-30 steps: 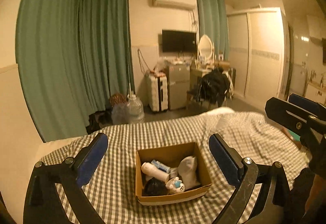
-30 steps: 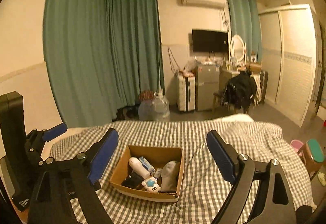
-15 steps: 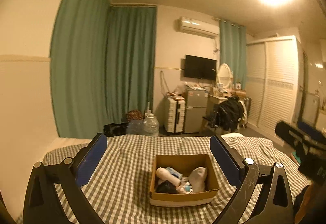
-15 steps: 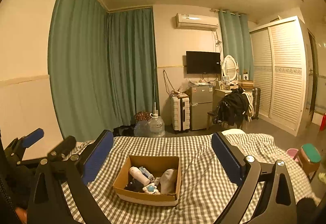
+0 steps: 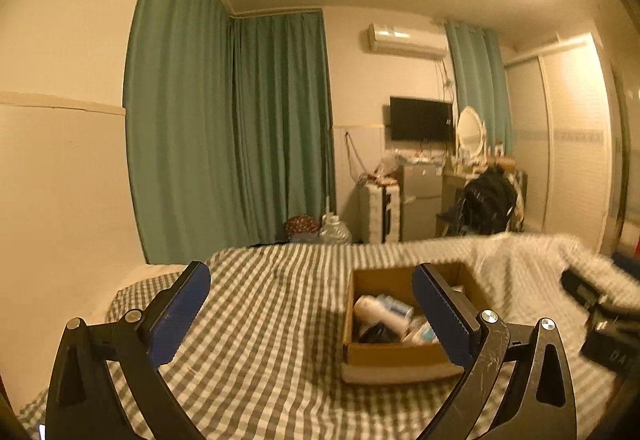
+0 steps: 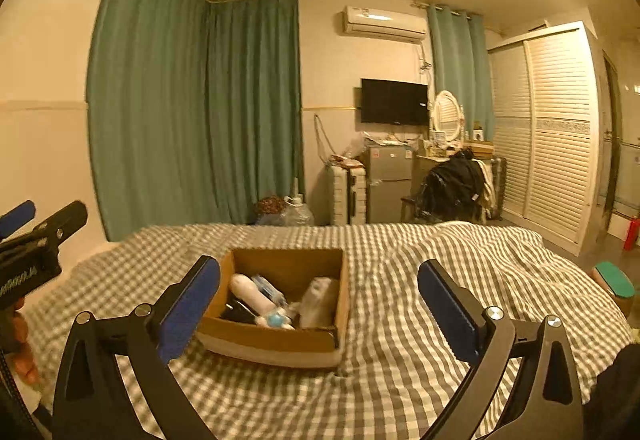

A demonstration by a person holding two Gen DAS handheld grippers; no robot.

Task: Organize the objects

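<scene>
An open cardboard box (image 5: 392,354) (image 6: 272,344) rests on the bed's grey-and-white checked cover (image 5: 260,320) (image 6: 420,280). Inside lie a white bottle (image 5: 376,314) (image 6: 252,294), a pale sock-like bundle (image 6: 318,300), a black item (image 6: 238,314) and a small blue-and-white piece (image 6: 276,319). My left gripper (image 5: 310,274) is open and empty, low over the cover; the box lies behind its right finger. My right gripper (image 6: 319,268) is open, its jaws still opening, with nothing between the pads; the box sits just beyond its left finger.
Green curtains (image 6: 192,112) hang behind the bed. Past the far edge stand a water jug (image 6: 296,214), a white suitcase (image 6: 348,196), a small fridge (image 6: 390,180), a chair with a black jacket (image 6: 452,184) and a louvred wardrobe (image 6: 556,128). A green-topped stool (image 6: 614,280) stands at right.
Both grippers have sunk toward the bed and now look more level across it. The box looks nearer in both views and has slid right in the left wrist view. The right jaws stand wider.
</scene>
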